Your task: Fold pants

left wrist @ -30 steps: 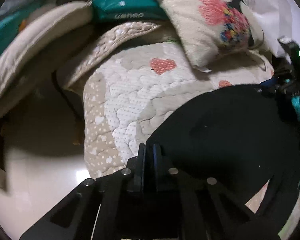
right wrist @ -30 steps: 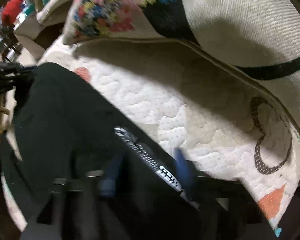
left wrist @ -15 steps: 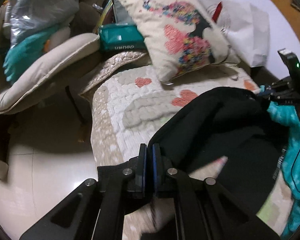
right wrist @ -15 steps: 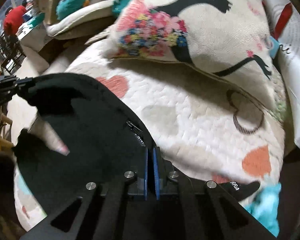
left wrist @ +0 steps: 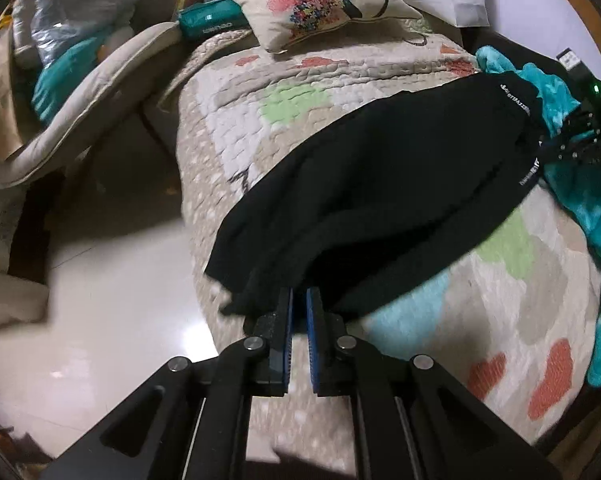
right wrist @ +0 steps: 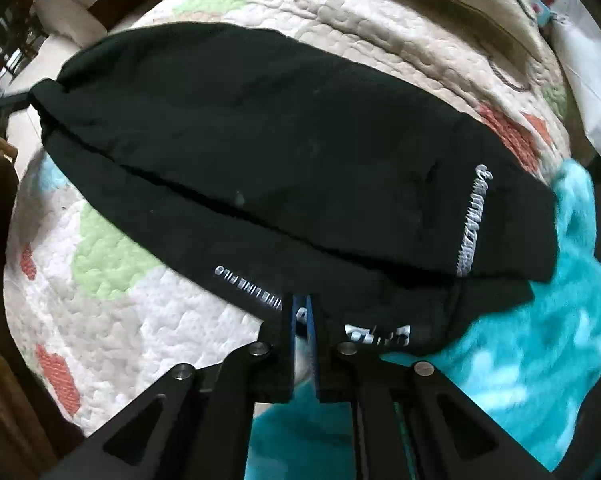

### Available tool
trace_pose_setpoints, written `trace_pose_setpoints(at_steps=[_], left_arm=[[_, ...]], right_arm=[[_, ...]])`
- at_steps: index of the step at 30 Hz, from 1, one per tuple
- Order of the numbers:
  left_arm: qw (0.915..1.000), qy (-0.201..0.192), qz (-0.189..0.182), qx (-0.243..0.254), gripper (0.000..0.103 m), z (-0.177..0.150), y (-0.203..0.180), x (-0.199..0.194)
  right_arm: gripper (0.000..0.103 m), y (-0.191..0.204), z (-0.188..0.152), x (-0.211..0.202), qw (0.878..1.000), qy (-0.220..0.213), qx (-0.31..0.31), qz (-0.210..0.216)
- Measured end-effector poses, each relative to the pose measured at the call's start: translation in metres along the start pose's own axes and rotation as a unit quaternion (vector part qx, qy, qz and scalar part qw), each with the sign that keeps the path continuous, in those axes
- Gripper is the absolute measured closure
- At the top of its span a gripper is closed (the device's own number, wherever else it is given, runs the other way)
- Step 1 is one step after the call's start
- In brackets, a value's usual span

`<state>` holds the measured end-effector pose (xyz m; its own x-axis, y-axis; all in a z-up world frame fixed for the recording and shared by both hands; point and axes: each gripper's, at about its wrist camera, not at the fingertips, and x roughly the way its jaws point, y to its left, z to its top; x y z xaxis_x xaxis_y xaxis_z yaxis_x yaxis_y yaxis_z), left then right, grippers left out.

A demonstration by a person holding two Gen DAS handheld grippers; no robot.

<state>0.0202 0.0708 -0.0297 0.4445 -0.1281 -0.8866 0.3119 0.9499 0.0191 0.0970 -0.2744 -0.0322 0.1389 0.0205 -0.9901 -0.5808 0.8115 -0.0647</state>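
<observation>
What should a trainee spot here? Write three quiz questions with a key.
1. True or false: the pants lie on a quilt.
2. The cloth beside the pants' lettered end is: A red, B teal, C yellow.
3. Fill in: the left tool is shut on the ____.
Key: 1 true; 2 B; 3 pants.

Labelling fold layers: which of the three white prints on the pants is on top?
The cursive script by the teal blanket; the block-letter line and the bold patch lie on the lower layer.
</observation>
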Motion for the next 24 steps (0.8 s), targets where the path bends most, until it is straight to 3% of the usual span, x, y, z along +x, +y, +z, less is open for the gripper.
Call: trace_pose_setpoints(at_steps=[1,2,3,6,8,10,13,16,18,20,22,24], left_arm=[[0.9999,-0.002,-0.003,-0.01,0.096,-0.003,0.004,-0.008],[0.9996,-0.009,-0.003,-0.026,0.095,-0.005,0.011,-0.017],[0.9991,-0.014,-0.001,-0.041,0.089,-0.006,0.017,-0.023],[0.9938,-0.032,0.014,-0.106,0.078,-0.006,0.04,-0.038],[0.9885,-0.041,0.019,-0.144,0.077,0.0,0.048,-0.04],[0.9855,-0.05,0.011,-0.162,0.076,0.011,0.047,-0.037],[0.9851,-0.051,0.005,-0.164,0.075,0.032,0.031,-0.017],[0.9873,-0.032,0.037,-0.151,0.075,0.047,0.013,0.017],[0.9898,-0.009,0.063,-0.127,0.075,0.047,0.001,0.036],[0.9933,0.033,0.064,-0.09,0.075,0.039,-0.017,0.057],[0.9946,0.069,0.06,-0.05,0.074,0.024,-0.034,0.068],[0.9937,0.059,0.095,-0.007,0.074,0.01,-0.049,0.064]], right_arm=[[0.075,-0.002,-0.002,-0.01,1.0,-0.015,0.01,-0.004],[0.054,-0.005,-0.001,-0.019,0.999,-0.032,0.02,-0.008],[0.04,-0.007,0.0,-0.029,0.998,-0.051,0.033,-0.013],[0.038,-0.008,0.011,-0.054,0.993,-0.1,0.059,-0.005],[0.038,-0.002,0.022,-0.06,0.991,-0.116,0.06,0.011],[0.04,-0.002,0.031,-0.058,0.989,-0.126,0.074,0.002],[0.041,-0.031,0.03,-0.048,0.977,-0.141,0.157,0.021],[0.042,-0.075,0.009,-0.04,0.952,-0.149,0.265,0.039],[0.042,-0.109,-0.012,-0.035,0.925,-0.15,0.342,0.072],[0.043,-0.125,-0.026,-0.034,0.904,-0.153,0.386,0.096],[0.043,-0.132,-0.031,-0.035,0.897,-0.157,0.403,0.09],[0.042,-0.13,-0.026,-0.034,0.904,-0.15,0.396,0.064]])
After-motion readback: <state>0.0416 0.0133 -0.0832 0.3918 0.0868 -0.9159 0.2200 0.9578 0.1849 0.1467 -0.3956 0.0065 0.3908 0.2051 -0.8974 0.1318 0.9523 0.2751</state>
